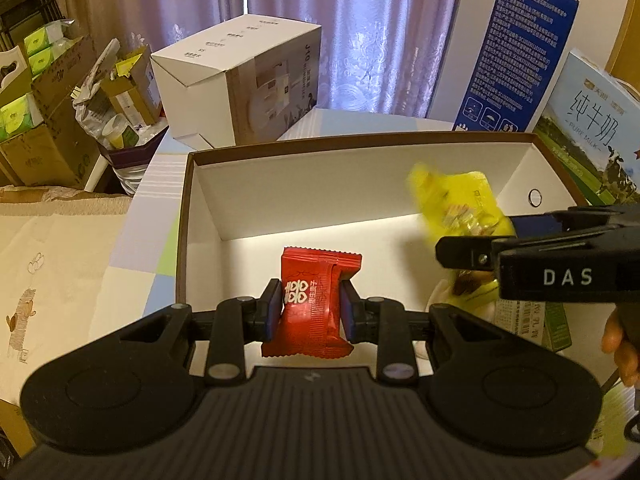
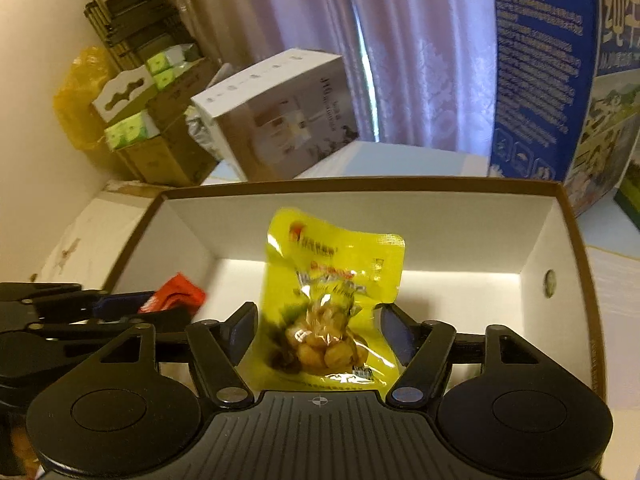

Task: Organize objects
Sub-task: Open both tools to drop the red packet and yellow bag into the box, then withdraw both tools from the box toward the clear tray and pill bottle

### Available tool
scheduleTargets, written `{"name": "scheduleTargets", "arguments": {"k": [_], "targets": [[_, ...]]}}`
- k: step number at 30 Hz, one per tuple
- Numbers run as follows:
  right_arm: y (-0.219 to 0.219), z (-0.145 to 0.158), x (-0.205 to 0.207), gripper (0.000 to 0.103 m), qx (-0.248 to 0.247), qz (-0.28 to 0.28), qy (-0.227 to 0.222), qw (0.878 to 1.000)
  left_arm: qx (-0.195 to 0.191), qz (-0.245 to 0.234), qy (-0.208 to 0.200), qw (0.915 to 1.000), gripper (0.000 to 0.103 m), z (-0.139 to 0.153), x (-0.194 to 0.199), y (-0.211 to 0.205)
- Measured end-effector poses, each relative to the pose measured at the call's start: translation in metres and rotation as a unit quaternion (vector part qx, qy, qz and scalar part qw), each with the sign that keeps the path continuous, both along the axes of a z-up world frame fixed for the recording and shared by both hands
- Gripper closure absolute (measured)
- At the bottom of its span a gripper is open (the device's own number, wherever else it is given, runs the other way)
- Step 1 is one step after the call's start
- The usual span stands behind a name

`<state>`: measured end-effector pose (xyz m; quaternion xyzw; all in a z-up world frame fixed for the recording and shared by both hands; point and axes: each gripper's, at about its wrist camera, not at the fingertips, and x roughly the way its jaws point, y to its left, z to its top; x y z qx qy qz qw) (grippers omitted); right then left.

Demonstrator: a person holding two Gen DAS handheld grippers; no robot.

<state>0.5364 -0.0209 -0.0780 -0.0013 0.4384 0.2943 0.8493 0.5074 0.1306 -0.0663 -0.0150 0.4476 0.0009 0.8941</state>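
Item one: small red foil-wrapped sweet with white characters [image 1: 314, 304], clamped at its middle between the blue pads of the left claw [image 1: 310, 308], hanging over the near part of an open white-lined cardboard box with a brown rim [image 1: 360, 142]. Item two: yellow plastic snack pouch with a clear window showing brownish pieces [image 2: 332, 304], upright between the fingers of the right claw [image 2: 318, 330], which stand apart; the pads appear clear of the pouch sides, so it reads as released or nearly so, though contact at its lower edge cannot be ruled out. In the left view the pouch sits at 2 o'clock from the sweet, blurred, above the box's right half. The box floor in view is bare. Surround: box rests on a pale patterned table [image 1: 132, 264]; white printed carton [image 1: 240, 80] at 11 o'clock beyond the box, blue milk carton [image 1: 520, 48] at 1 o'clock. Step in hand: depositing both snacks into the box. Next move, judged: left claw must part to drop the sweet, then both claws lift clear without snagging wrappers.
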Motion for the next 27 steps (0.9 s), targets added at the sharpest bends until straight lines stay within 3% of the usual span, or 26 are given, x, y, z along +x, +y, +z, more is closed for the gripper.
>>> {"name": "scheduleTargets", "arguments": {"k": [5,11,12,15,16,22,27], "targets": [[-0.011,0.003,0.001,0.025,0.008,-0.018,-0.009,1.000,-0.003,-0.001,0.005,1.0000,0.078,-0.005,0.003,-0.003],[-0.020,0.012,-0.003,0.024,0.001,-0.023,-0.016,1.000,-0.007,-0.008,0.000,0.9999,0.077,-0.004,0.007,-0.009],[-0.022,0.013,-0.004,0.024,0.000,-0.024,-0.015,1.000,-0.006,-0.008,-0.006,0.9999,0.075,-0.002,0.007,-0.010],[-0.029,0.017,-0.011,0.024,0.001,-0.024,-0.016,1.000,-0.002,-0.006,-0.020,0.9998,0.038,0.004,0.007,-0.012],[-0.030,0.019,-0.014,0.024,0.001,-0.024,-0.017,1.000,-0.001,-0.003,-0.027,0.9996,0.032,0.006,0.005,-0.012],[-0.039,0.026,-0.035,0.024,-0.001,-0.018,-0.018,1.000,0.005,-0.001,-0.032,0.9995,0.022,0.018,-0.008,-0.010],[-0.048,0.034,-0.058,0.024,0.007,-0.021,-0.019,1.000,0.002,0.005,-0.028,0.9996,0.020,0.026,-0.032,-0.008]]}}
